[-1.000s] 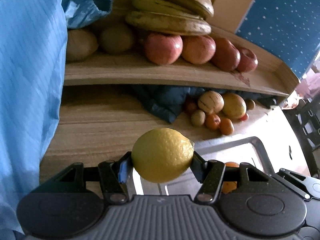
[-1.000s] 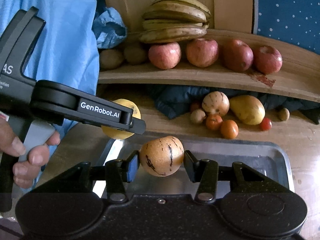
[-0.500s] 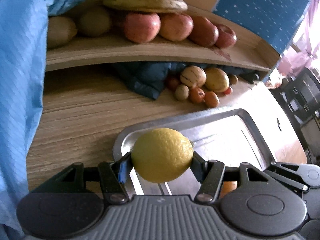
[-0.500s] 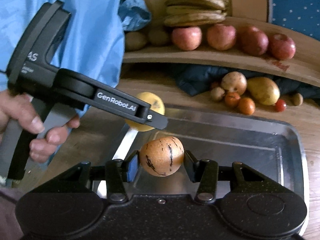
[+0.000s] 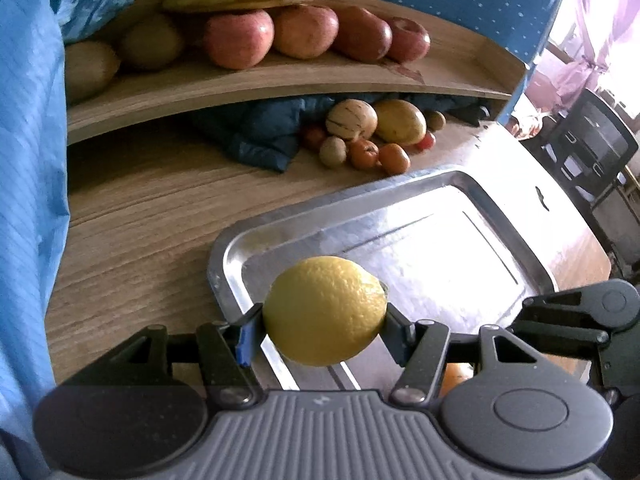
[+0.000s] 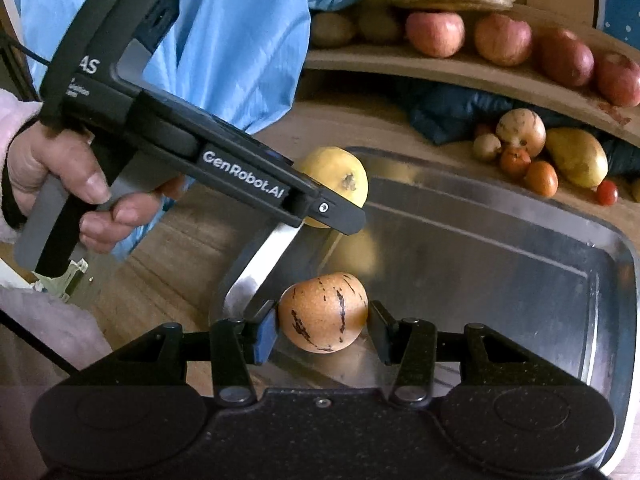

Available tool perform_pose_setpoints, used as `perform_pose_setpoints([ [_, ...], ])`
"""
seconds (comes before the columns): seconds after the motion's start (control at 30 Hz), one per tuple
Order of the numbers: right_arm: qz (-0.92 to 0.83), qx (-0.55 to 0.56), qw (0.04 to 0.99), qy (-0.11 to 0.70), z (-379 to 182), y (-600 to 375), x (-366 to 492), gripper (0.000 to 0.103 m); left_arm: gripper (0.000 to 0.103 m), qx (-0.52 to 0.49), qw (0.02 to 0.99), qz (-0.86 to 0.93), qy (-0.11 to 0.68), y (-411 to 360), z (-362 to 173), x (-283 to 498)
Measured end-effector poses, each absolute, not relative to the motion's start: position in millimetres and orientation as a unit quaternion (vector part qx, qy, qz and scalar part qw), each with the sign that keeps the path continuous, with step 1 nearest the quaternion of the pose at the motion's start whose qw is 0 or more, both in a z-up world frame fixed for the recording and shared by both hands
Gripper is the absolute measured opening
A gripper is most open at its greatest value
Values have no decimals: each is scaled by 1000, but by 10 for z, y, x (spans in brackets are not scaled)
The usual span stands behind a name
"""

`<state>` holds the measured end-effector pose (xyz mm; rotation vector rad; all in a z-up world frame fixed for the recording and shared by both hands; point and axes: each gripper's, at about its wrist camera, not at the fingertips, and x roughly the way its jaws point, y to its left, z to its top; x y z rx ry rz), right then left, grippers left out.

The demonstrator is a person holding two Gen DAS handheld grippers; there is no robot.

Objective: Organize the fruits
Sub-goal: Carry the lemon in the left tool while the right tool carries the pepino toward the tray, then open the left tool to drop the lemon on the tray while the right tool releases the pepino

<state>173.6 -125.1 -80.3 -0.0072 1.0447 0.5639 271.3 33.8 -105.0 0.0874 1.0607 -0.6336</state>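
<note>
1. Both grippers are now hanging over the metal tray [image 5: 472, 184], having shifted since earlier.
2. Left gripper [image 5: 324, 320], lettered "GenRobot.AI", is clamping the lemon [image 5: 325, 310].
3. Right gripper [image 6: 323, 322] is gripping the striped brown fruit [image 6: 323, 312] between its pads.

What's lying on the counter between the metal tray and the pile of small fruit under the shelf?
Nothing: in the left wrist view a bare strip of wooden counter separates the tray from the small fruit pile. The right wrist view shows the same.
</note>
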Motion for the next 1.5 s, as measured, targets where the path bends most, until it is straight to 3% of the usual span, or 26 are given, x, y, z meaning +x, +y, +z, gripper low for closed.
perform_pose_setpoints([
  [0.97,285,-10,815,504,-875,-1316,1736,51,66,79,799,-346,485,308,-1102,2507],
  [1.27,285,-5,815,505,-881,-1319,1724,60,73,80,803,-352,474,289,-1034,2497],
  [1.5,278,4,819,502,-856,-1370,1713,78,86,83,808,-347,469,337,-963,2445],
])
